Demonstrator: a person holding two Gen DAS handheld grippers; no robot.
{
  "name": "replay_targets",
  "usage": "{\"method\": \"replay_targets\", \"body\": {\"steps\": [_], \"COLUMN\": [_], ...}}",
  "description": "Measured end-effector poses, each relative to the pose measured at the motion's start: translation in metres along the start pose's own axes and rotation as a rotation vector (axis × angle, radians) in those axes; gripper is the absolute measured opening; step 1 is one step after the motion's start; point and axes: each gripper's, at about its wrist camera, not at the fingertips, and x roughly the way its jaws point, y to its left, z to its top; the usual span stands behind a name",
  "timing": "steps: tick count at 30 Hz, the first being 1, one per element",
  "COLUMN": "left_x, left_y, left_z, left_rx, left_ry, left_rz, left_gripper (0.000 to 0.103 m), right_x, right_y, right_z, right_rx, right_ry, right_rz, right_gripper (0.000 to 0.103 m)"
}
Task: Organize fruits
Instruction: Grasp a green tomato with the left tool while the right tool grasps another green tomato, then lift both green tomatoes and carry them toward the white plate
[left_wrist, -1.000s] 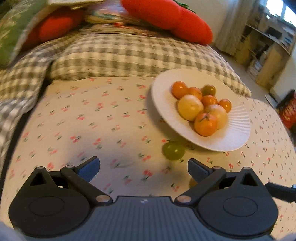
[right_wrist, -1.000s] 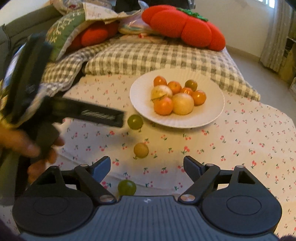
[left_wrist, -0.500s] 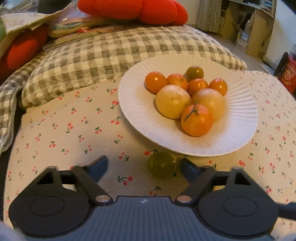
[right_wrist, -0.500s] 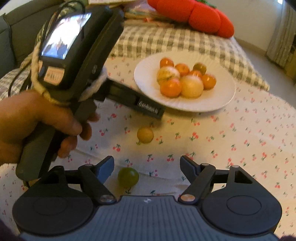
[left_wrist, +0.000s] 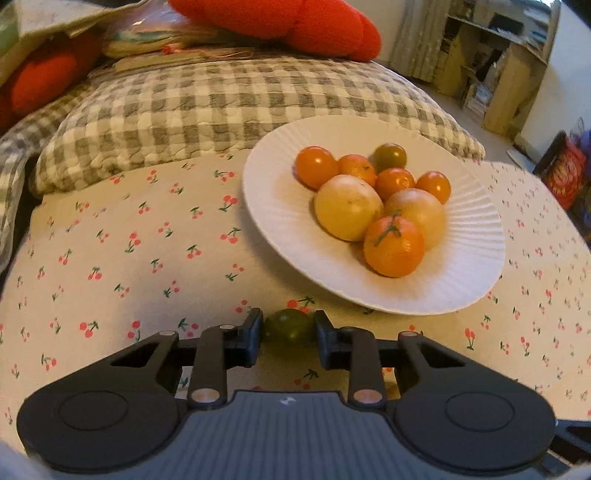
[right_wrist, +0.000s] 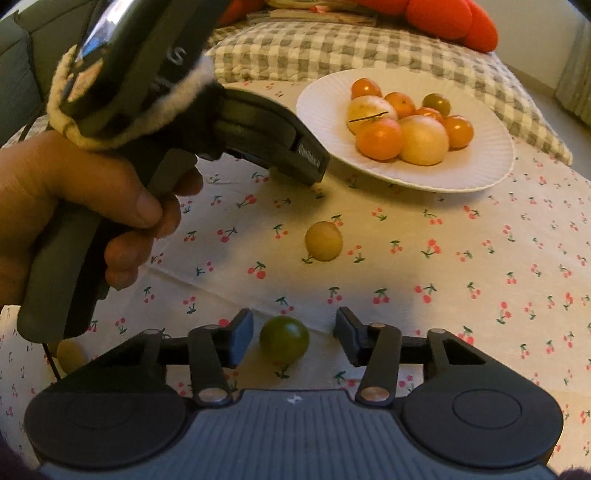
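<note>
A: What do the left tongs (left_wrist: 289, 334) have?

B: A small round dark-green tomato (left_wrist: 290, 329), pinched between both black fingers, each touching one side of it. It sits low over the cream cloth printed with red cherries (left_wrist: 147, 251), just in front of the near rim of the round white ribbed paper plate (left_wrist: 476, 258).

A: And the plate?

B: It holds a heap of fruit: two pale yellow round ones, several small orange tomatoes and one dark green one at the back. Behind the plate lies a grey-and-white checked quilted cushion (left_wrist: 221, 99), and past that a red plush cushion (left_wrist: 295, 22).

A: The right tongs (right_wrist: 293, 338)?

B: Half spread, with gaps on both sides of a second small green tomato (right_wrist: 284, 339) that rests on the cloth between the fingers. Neither finger touches it.

A: Anything else loose?

B: A small yellow round tomato (right_wrist: 323, 240) lies on the cloth between the right tongs and the plate, apart from both. Another pale yellowish fruit (right_wrist: 70, 354) peeks out at the lower left, partly hidden. In the right wrist view the person's left hand (right_wrist: 74, 206) grips the black handle of the left tool
</note>
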Motion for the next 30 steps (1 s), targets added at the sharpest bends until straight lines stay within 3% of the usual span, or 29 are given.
{"method": "replay_targets", "body": {"steps": [4,11,18,20,24,30], "left_x": [-0.004,-0.013,-0.025,-0.028,-0.035,-0.041], "left_y": [0.01,0.02,0.032,0.036,0.039,0.039], "left_z": [-0.001,-0.004,-0.007,-0.008,-0.009,-0.011], "left_rx": [-0.049,-0.102,-0.149,-0.166,-0.181,-0.196], "left_ry": [0.005,-0.004,-0.019,-0.024,-0.033,-0.033], "left_rz": [-0.006,-0.027,-0.045,-0.05,-0.064,-0.089], "left_gripper": [0.023,0.023,0.023,0.023,0.023,0.023], "right_x": [-0.002,-0.01,-0.022,-0.025,-0.034,-0.023], "right_y": [0.002,-0.001,-0.012,-0.024,-0.038,-0.012], "right_z": [0.0,0.003,0.005,0.008,0.007,0.006], "right_rx": [-0.011,-0.012,0.027,0.084,0.156,0.008], "right_ry": [-0.008,-0.034,-0.062,-0.08,-0.104,-0.028], "right_rz": [0.016,0.048,0.067,0.073,0.091,0.141], "right_gripper": [0.026,0.016,0.016,0.025,0.028,0.036]}}
